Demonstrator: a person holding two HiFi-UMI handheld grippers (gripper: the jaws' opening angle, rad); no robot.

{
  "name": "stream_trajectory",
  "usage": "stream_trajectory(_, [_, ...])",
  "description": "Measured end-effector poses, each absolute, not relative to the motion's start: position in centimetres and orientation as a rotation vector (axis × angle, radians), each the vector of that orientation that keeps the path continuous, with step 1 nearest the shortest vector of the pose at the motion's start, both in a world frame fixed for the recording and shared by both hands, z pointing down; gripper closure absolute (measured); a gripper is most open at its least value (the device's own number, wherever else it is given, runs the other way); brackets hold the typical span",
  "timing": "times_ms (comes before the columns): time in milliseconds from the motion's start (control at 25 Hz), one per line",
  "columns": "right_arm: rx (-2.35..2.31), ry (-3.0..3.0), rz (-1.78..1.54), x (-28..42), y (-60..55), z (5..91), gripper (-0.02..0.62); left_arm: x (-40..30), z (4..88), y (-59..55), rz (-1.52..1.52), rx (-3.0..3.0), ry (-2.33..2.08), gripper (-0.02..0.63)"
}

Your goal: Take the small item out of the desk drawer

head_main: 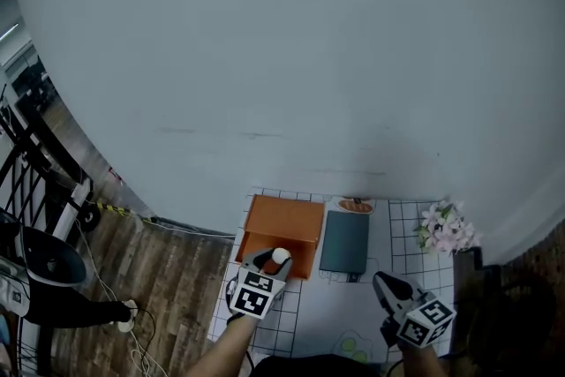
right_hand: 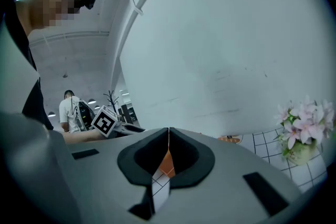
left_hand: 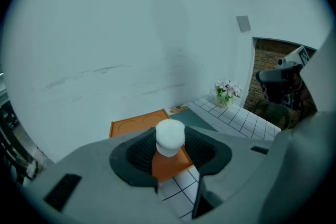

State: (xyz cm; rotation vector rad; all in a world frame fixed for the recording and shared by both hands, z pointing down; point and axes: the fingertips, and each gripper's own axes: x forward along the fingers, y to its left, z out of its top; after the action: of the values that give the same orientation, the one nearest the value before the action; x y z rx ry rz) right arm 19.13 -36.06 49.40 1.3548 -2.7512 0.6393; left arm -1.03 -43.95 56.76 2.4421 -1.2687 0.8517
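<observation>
A small white round item (head_main: 281, 256) (left_hand: 170, 135) sits between the pads of my left gripper (head_main: 274, 260) (left_hand: 170, 140), which is shut on it and holds it above the front of the orange desk drawer unit (head_main: 282, 228) (left_hand: 137, 123). My right gripper (head_main: 385, 285) (right_hand: 168, 132) hovers over the white gridded table (head_main: 424, 278) to the right, its jaws shut together with nothing between them. In the right gripper view, the left gripper's marker cube (right_hand: 105, 122) shows at the left.
A dark green flat box (head_main: 344, 243) (left_hand: 195, 119) lies right of the orange unit. A small orange object (head_main: 356, 207) (right_hand: 229, 139) lies behind it near the wall. A pot of pink flowers (head_main: 446, 229) (left_hand: 227, 91) (right_hand: 304, 123) stands at the back right. The wood floor (head_main: 168, 287) lies left of the table.
</observation>
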Motion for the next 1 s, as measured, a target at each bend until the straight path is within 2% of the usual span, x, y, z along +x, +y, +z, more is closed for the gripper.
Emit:
stream_trajectory(520, [1.375, -2.844, 0.486, 20.8, -33.6, 42.5, 0.589, 5.0, 48.0, -40.0, 0.613, 2.606, -1.233, 0.431])
stream_trajectory(1000, [1.450, -2.826, 0.348, 22.3, -33.1, 41.4, 0.591, 4.8, 42.7, -39.2, 0.418, 2.723, -1.312, 0.431])
